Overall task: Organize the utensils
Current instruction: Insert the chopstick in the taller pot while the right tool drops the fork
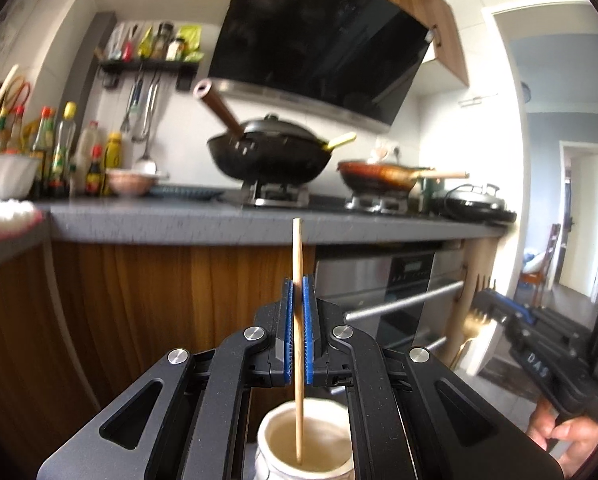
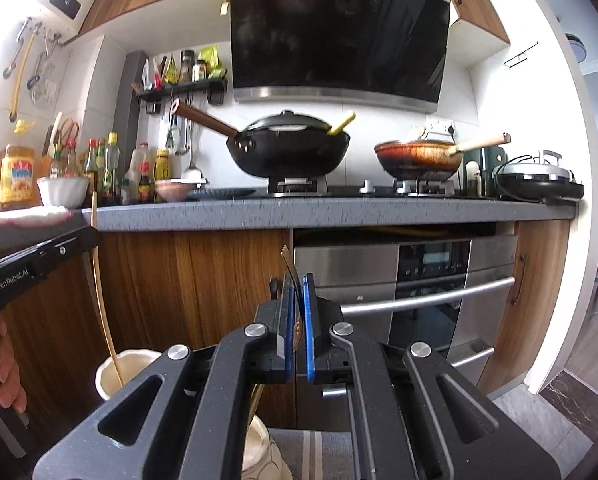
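Chopstick point(image 1: 298, 280), a slim pale wooden stick, is standing almost upright between the blue pads point(image 1: 307, 320) of the left gripper point(image 1: 298, 308), whose jaws are pressing closed on its middle. Its long axis is running vertically: the upper end is rising above the fingers, and the lower end is dipping inside the mouth of the cream ceramic holder jar point(image 1: 279, 436), directly beneath the gripper. The coming move appears to turn on this alignment; the stick is already centred over the opening, so a straight descent or release would likely seat it.

Right gripper point(image 2: 297, 312) is clamping shut on a gold-coloured metal fork point(image 1: 477, 318), tines pointing upward and handle hanging down. In the right wrist view, the fork is sitting to the right of the jar point(image 2: 111, 376), with a second cream vessel point(image 2: 259, 456) partly visible under the gripper; whether the fork handle is reaching into it cannot be determined. The left gripper is the nearer of the two to the first jar.

Striped grey cloth point(image 2: 319, 452) is lying beneath the right gripper; the surface under the jars is otherwise hidden. Ahead, a grey speckled countertop point(image 2: 339, 212) is carrying a black lidded wok point(image 2: 287, 152) and a brown frying pan point(image 2: 419, 158) on a gas hob, with a stainless oven point(image 2: 403, 292) below. Free space around both grippers is looking adequate.
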`<control>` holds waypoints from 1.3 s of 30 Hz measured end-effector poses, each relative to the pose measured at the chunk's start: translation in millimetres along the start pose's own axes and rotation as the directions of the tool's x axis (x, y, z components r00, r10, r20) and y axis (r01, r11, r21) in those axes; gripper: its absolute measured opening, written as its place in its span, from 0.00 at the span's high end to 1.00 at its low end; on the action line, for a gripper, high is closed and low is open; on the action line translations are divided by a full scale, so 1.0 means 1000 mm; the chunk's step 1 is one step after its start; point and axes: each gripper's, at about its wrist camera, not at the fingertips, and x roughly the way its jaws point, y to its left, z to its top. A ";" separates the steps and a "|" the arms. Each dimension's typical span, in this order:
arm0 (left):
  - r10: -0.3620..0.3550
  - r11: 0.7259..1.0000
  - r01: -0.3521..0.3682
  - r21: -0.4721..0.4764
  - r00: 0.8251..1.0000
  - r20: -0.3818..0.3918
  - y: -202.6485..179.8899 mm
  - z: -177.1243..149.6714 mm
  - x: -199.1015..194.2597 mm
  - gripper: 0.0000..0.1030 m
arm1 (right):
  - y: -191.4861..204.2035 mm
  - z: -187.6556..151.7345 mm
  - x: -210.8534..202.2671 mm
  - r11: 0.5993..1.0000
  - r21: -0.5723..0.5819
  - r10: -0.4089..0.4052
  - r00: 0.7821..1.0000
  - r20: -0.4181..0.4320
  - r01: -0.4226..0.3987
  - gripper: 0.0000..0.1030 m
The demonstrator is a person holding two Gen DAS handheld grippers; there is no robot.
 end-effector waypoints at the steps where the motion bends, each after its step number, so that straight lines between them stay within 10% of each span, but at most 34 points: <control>1: 0.001 1.000 -0.001 -0.003 1.000 -0.009 0.001 -0.004 0.001 0.95 | 0.000 -0.004 0.003 1.000 -0.003 -0.001 1.000 -0.011 0.001 0.96; 31: 0.050 0.997 -0.059 -0.044 0.980 -0.194 0.025 -0.065 0.019 0.94 | -0.013 -0.028 0.029 0.998 0.067 -0.008 0.991 -0.132 0.017 0.96; 34: 0.059 0.997 -0.069 -0.045 0.978 -0.202 0.026 -0.064 0.018 0.80 | -0.012 -0.025 0.027 0.998 0.064 0.000 0.991 -0.136 0.009 0.93; 39: 0.064 0.995 -0.075 -0.059 0.982 -0.179 0.028 -0.058 0.006 0.49 | -0.013 -0.019 0.017 0.997 0.080 0.032 0.992 -0.124 -0.023 0.55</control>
